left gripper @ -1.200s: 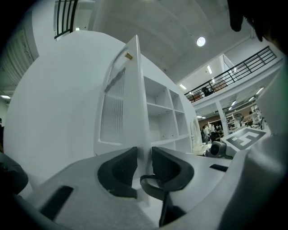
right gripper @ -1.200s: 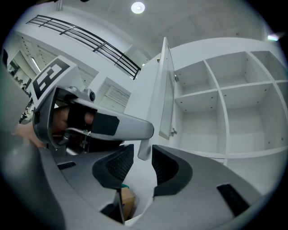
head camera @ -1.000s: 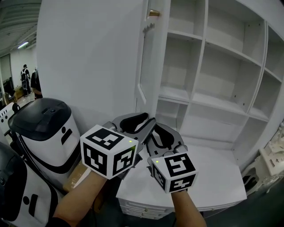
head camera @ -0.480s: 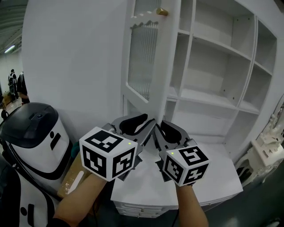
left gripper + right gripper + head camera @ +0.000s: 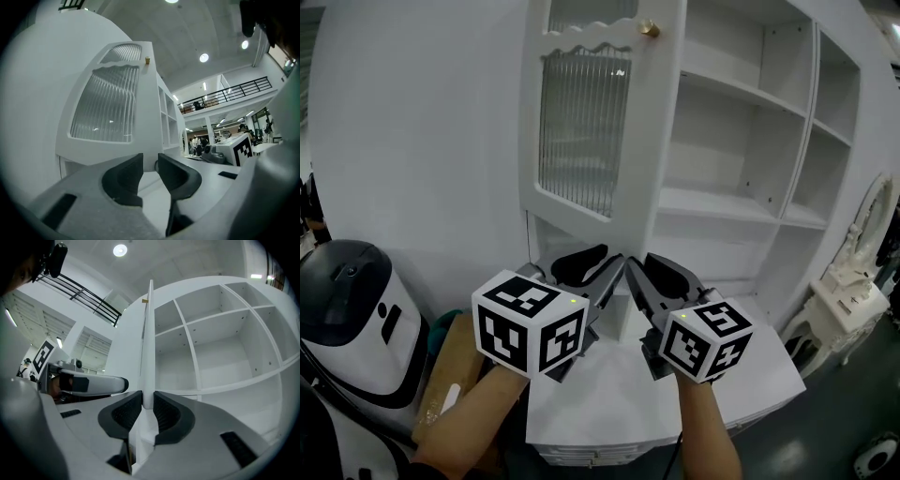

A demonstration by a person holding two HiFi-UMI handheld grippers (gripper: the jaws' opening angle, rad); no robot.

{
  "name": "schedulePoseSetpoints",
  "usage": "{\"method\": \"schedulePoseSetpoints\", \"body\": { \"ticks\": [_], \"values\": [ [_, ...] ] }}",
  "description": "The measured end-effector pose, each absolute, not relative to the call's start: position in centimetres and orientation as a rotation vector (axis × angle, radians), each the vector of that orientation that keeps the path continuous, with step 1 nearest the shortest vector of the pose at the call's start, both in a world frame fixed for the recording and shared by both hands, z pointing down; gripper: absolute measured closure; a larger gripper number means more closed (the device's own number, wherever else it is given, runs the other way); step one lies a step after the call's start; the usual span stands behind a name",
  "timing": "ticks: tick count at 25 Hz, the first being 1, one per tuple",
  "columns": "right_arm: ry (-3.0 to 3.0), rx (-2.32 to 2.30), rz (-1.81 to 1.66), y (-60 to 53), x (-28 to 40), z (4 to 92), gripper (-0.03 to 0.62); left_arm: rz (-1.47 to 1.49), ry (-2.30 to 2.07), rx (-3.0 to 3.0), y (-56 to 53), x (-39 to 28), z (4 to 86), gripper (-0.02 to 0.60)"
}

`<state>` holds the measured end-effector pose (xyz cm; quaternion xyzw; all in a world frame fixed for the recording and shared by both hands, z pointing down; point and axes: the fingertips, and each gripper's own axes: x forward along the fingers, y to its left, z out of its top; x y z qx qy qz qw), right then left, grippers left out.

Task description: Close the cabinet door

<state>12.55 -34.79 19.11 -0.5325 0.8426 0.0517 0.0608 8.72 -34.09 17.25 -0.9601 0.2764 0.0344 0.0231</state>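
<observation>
Between the finely textured black pads of the right gripper [image 5: 147,401] the free edge of the cabinet door [image 5: 581,122] is standing, thin, white and upright. Both pads are pressing on it, though these jaws have just been easing a little wider. From that gripper's own camera the door is showing edge-on only, so its face is hiding. From the head view the door's foot is disappearing behind both grippers and its top is running out of frame.

Just to the right gripper's left, the left gripper [image 5: 150,161] is holding its jaws a narrow gap apart with nothing between them. It is facing the door's outer side, and whether its tips are touching the panel I cannot tell.

Above both grippers a single pane of ribbed glass [image 5: 577,131] is sitting in the smooth painted frame under a scalloped rail. One small brass knob [image 5: 649,29] is sticking out near the top of the gripped edge. To the right gripper's right the white cabinet [image 5: 741,197] is showing bare square shelves, the door swung out from them.

Two marker cubes [image 5: 530,323] are riding nearest the camera, one per gripper.
</observation>
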Motion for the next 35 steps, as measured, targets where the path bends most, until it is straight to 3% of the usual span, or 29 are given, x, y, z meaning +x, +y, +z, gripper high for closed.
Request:
{"method": "schedulePoseSetpoints", "body": {
  "ticks": [11,35],
  "values": [
    [2.506,-1.604,0.141,-36.8,14.5,19.2,0.508,0.098,0.775,-3.001,-36.4,9.9,18.1,0.471],
    [2.647,-1.314,0.094,-42.7,19.8,19.0,0.505,0.041,1.094,-2.919,-42.2,15.5,19.2,0.471]
  ]
}}
